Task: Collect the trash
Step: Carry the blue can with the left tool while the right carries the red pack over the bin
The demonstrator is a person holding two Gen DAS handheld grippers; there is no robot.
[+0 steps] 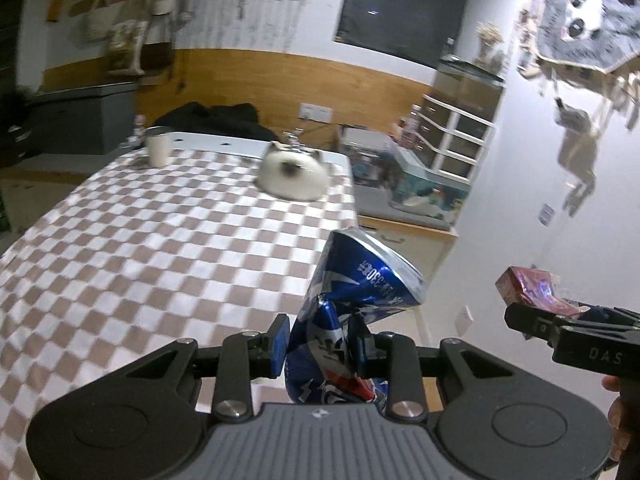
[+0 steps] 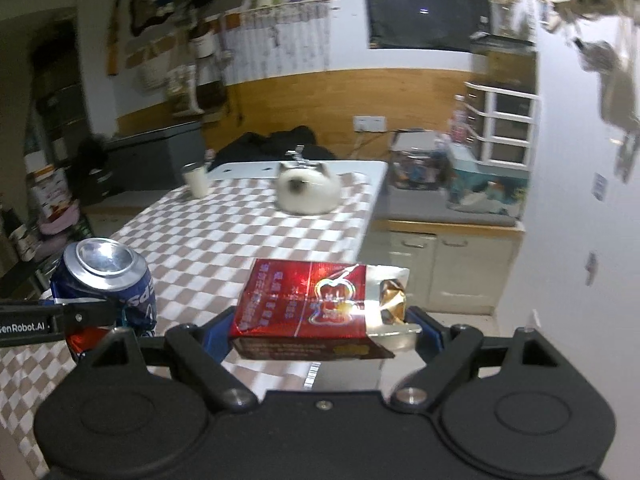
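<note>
Table with the checked cloth lies ahead of and below both my grippers; no trash is visible on the cloth from either wrist view. At its far end, well beyond my fingertips: a round white cat-faced object, blurred, and to the left of it a pale cup. Neither reads as trash; I judge they stay.

Left gripper: jaws drawn in close, pinching the crushed blue can at its crumpled waist. The dent gives the pads a narrow, flat purchase, which is likely why I hold it there and not on the round end. The can stands up ahead of the fingers, clear of the cloth.

Right gripper: jaws spread wide, but not empty; the red cigarette pack lies crosswise between the pads, gripped end to end, its torn foil end toward the right finger. The long grip axis accounts for the wide opening.

Both pieces are lifted, side by side near the table's right edge. No bin in view; it must be found next.
</note>
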